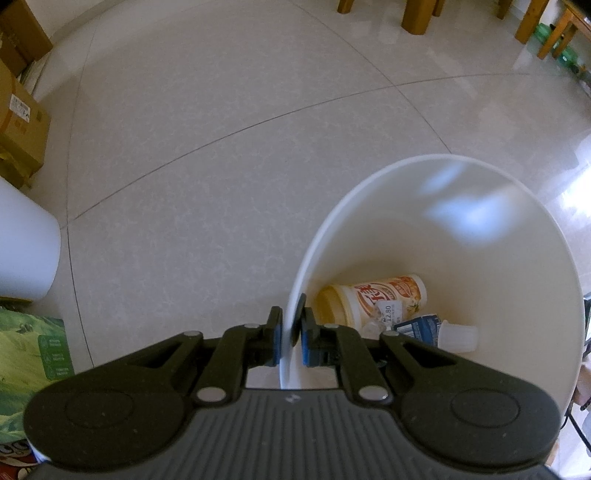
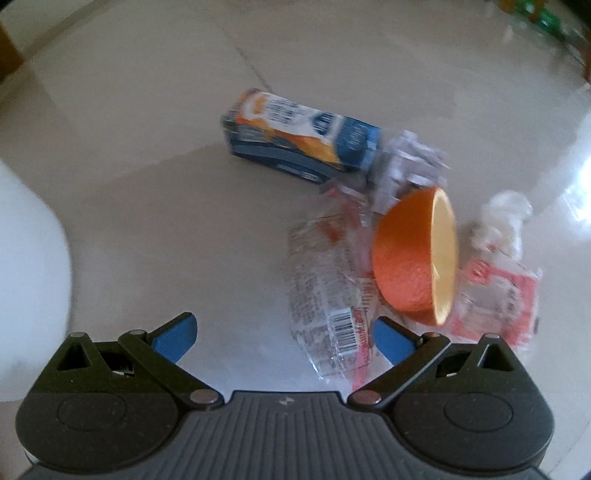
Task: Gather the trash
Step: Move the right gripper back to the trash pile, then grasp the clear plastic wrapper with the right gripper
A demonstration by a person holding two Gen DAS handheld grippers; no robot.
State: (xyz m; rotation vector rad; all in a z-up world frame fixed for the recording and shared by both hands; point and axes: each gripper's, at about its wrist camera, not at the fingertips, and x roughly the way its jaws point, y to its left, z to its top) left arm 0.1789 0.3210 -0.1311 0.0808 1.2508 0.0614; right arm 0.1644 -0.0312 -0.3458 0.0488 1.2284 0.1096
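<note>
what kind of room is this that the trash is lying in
Probably a home living or dining area: glossy tiled floor, wooden furniture legs at the far side, cardboard boxes stacked by the wall. A white bin stands on the floor.

Left gripper [image 1: 291, 332] fingers [image 1: 275, 334] clamped on white bin [image 1: 480, 229] rim.

Cup [image 1: 373, 301] in bin [image 1: 443, 173]

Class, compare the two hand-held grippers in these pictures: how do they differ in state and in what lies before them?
The left hand-held gripper is shut on the rim of the white plastic bin; the right hand-held gripper is open and holds nothing. The left faces binned trash; the right faces floor litter, including a halved orange. Both have blue pads.
</note>
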